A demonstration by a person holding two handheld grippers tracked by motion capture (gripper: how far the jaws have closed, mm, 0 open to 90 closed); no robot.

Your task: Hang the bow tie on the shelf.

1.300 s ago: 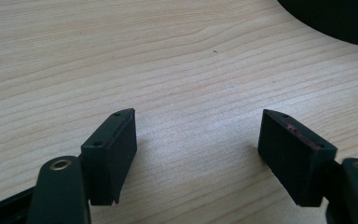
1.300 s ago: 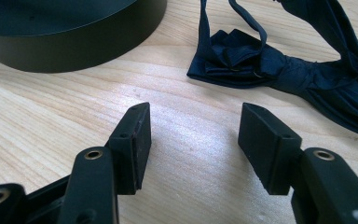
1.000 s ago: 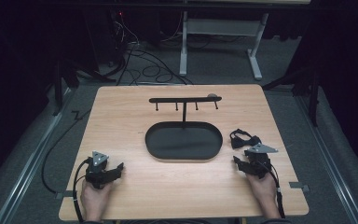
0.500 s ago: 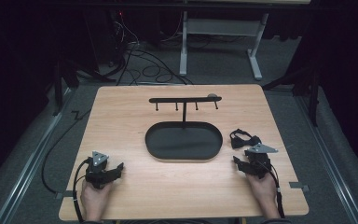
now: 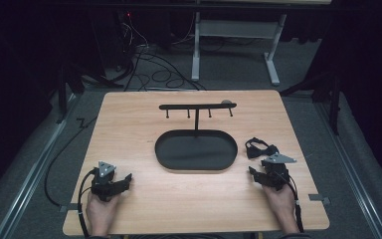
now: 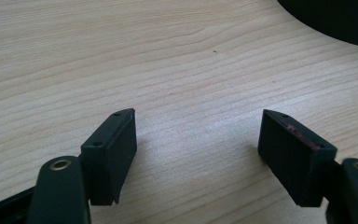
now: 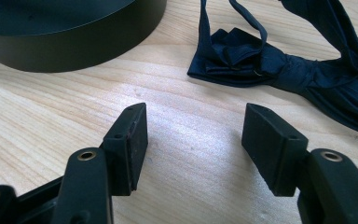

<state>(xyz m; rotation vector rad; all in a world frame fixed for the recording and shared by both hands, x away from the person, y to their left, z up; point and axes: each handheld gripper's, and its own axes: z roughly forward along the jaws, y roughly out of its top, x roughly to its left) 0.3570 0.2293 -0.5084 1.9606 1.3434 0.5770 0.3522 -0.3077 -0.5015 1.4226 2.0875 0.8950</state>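
**Bow tie lies untouched on the bench, both tools waiting**

A dark navy fabric bow tie [image 5: 261, 148] with its thin strap looped loose lies on the right side of the pale wooden bench [image 5: 129, 124], just to the right of the black oval tray [image 5: 169, 155] that forms the base of a black metal stand. From the far edge of that tray a thin post rises to a horizontal black hanger bar [image 5: 197, 106] with four short pegs pointing down; nothing hangs on any of them.

The right tool [image 5: 259, 175] sits on the bench at the near right, just on the near side of the bow tie and apart from it. In the right gripper view its jaws stand spread, with bare wood between them, the bow tie [image 7: 279, 65] lying a little beyond the tips and the wall of the tray [image 7: 74, 46] off to the far left.

The left tool [image 5: 120, 181] rests at the near left, well apart from everything else. Its jaws are spread too, empty over the wood grain.

By my reading the work has not begun: the bow tie is not yet grasped, lifted or placed. All of it is left, with the right tool nearest to make the pickup.
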